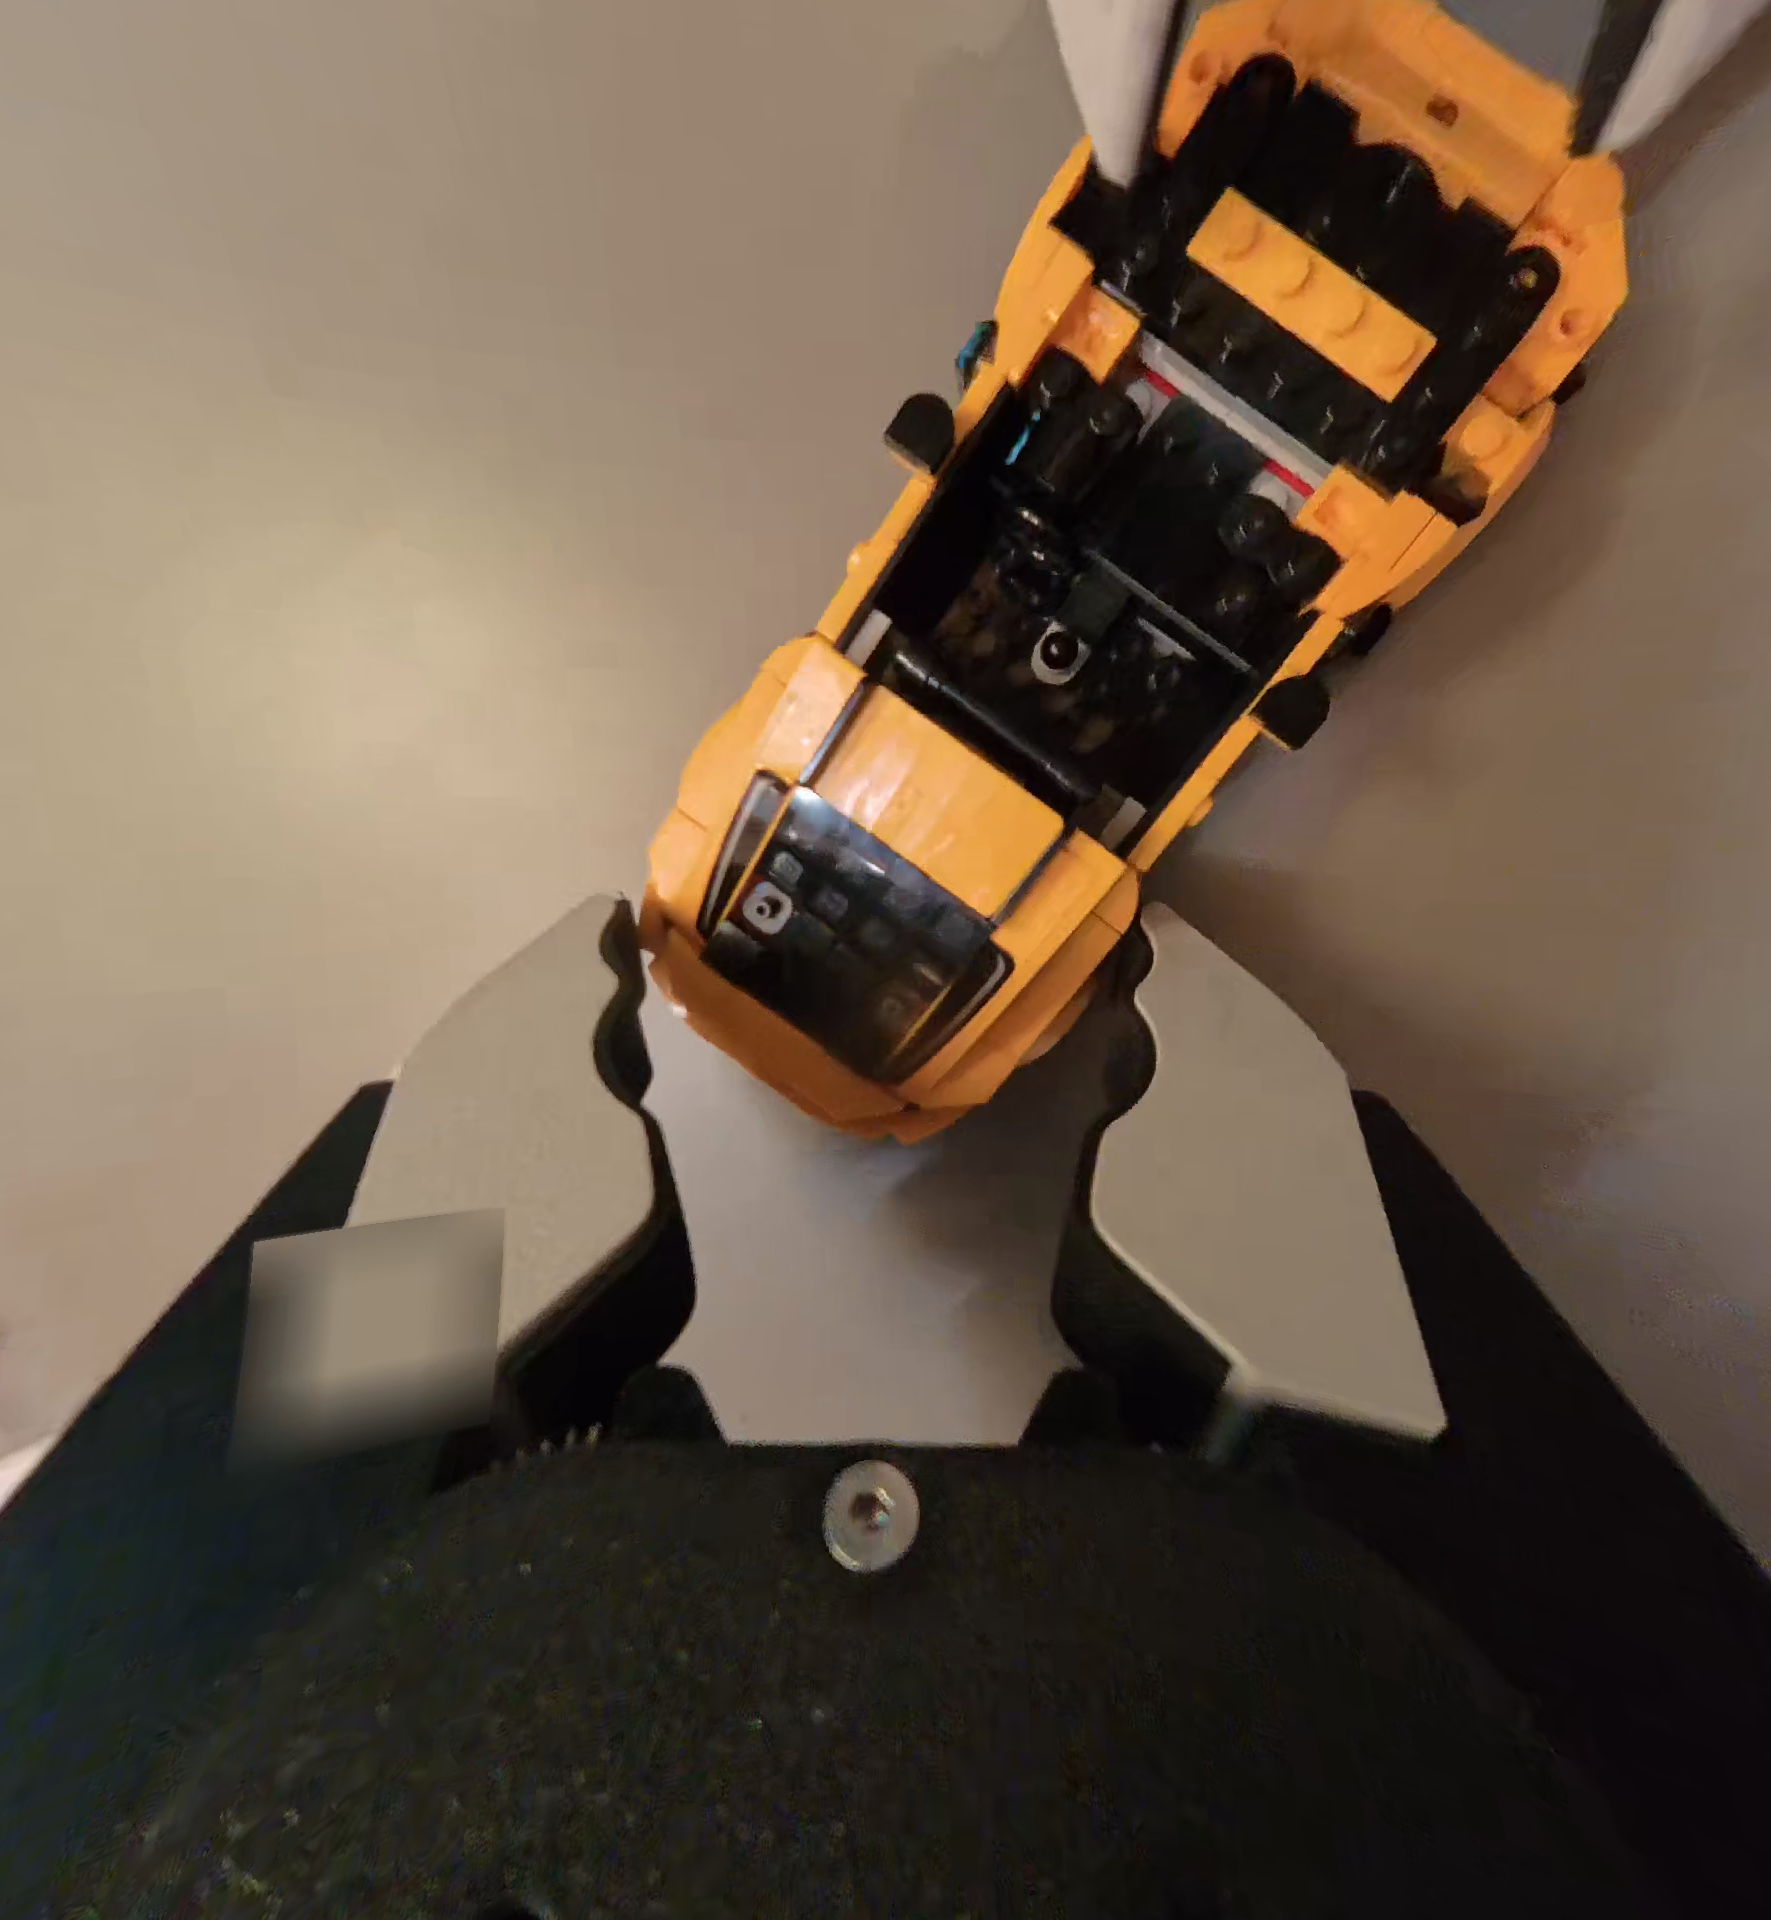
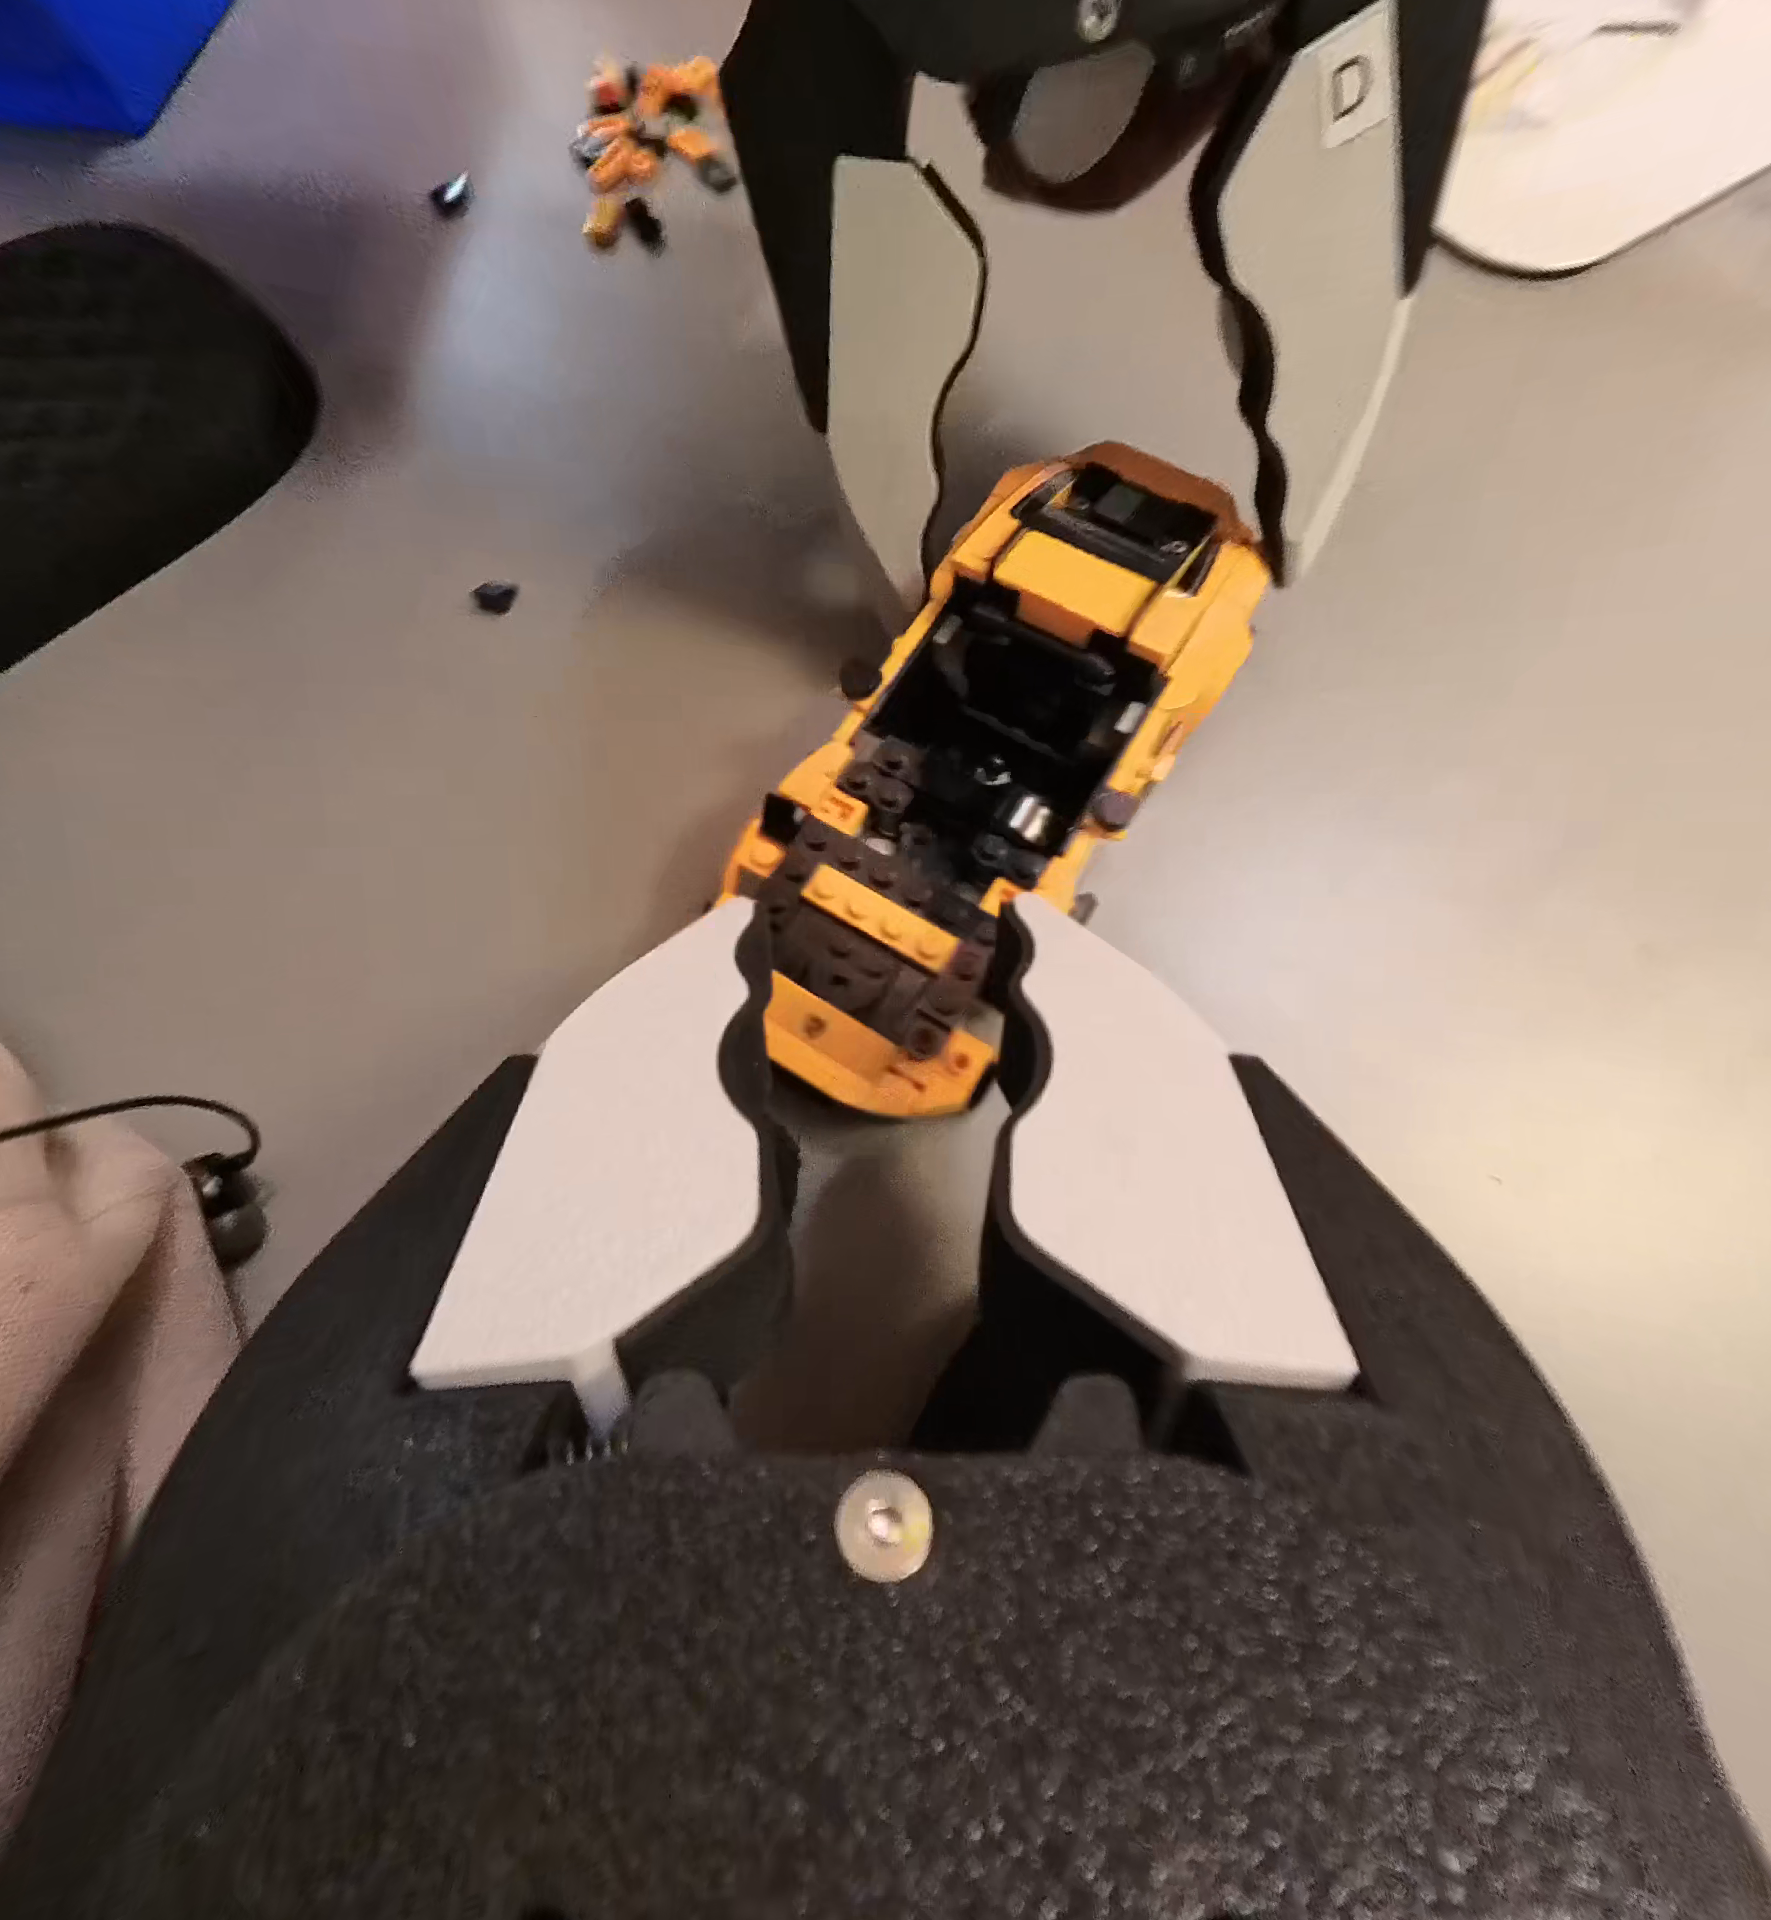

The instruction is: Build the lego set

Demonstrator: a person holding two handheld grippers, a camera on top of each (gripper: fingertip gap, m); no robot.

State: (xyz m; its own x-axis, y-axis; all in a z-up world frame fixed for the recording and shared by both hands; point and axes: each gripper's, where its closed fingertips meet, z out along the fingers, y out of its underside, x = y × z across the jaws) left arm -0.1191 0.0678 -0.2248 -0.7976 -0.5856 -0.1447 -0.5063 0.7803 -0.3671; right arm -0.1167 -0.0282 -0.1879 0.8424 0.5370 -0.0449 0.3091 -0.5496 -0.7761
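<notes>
Orange and black lego car (image 1: 1099,634), roofless, lying on a grey worktop (image 1: 341,520) between two grippers. Held at the front end by the left gripper (image 1: 876,971), grey fingers (image 1: 507,1091) pressed against both sides of the nose. Held at the rear end by the right gripper (image 2: 876,982), fingers (image 2: 642,1122) closed around the studded tail. Seen from the right wrist view: car (image 2: 1006,769) stretching away toward the opposite gripper (image 2: 1099,520). Farther off on the worktop (image 2: 1483,831), a scatter of loose orange and black bricks (image 2: 642,145) (blurred), one small dark piece (image 2: 494,596) lying alone, a black chair back (image 2: 81,416) at left.
</notes>
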